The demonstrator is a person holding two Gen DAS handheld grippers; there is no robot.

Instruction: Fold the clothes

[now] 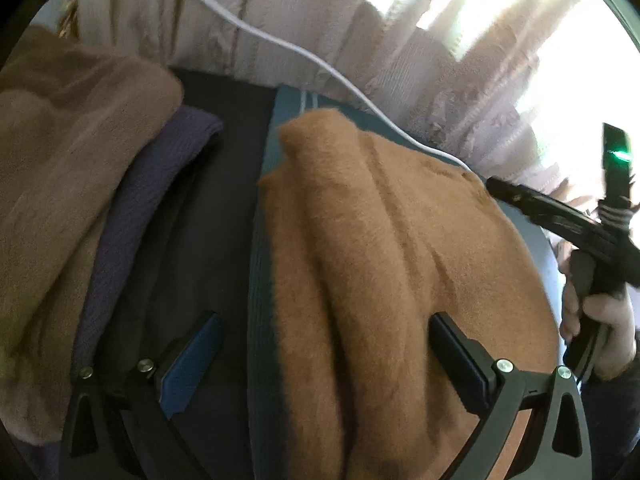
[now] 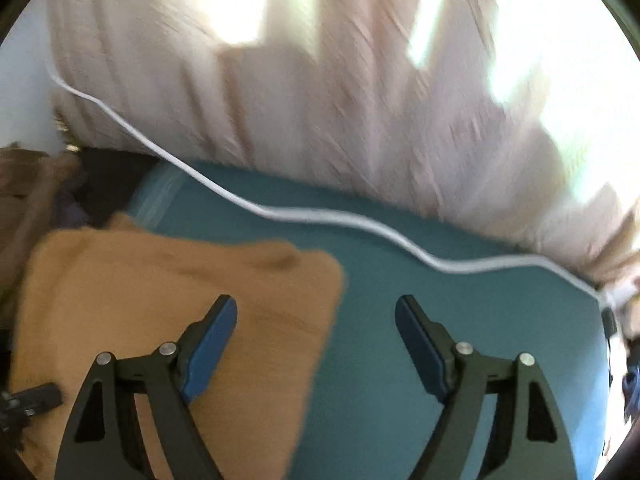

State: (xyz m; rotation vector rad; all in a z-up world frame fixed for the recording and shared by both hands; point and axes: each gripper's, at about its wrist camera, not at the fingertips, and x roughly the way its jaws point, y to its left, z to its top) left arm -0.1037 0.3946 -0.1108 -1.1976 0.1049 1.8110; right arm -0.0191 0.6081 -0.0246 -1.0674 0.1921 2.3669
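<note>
Sweater [image 1: 380, 264], rust-brown and fuzzy, lies folded into a thick bundle on a teal mat [image 2: 440, 340], toward the mat's left edge, with long soft ridges running along its top. Left of the mat, on a dark surface, sits a pile of other clothes [image 1: 72, 168] in tan and purple. A white cable [image 2: 320, 216] trails across the mat's far edge, in front of pale curtains [image 2: 320, 100]. The left gripper [image 1: 324, 356] hovers over the sweater's near end with its jaws spread wide, holding nothing. The right gripper [image 2: 316, 344], gripped by a hand [image 1: 600, 320], is also spread and empty, poised over the sweater's right edge and the bare mat; this view is blurred. The fold looks nearly finished. The next move probably calls for closing both claws on the bundle, or smoothing it flat, without letting the layers slip apart.
</note>
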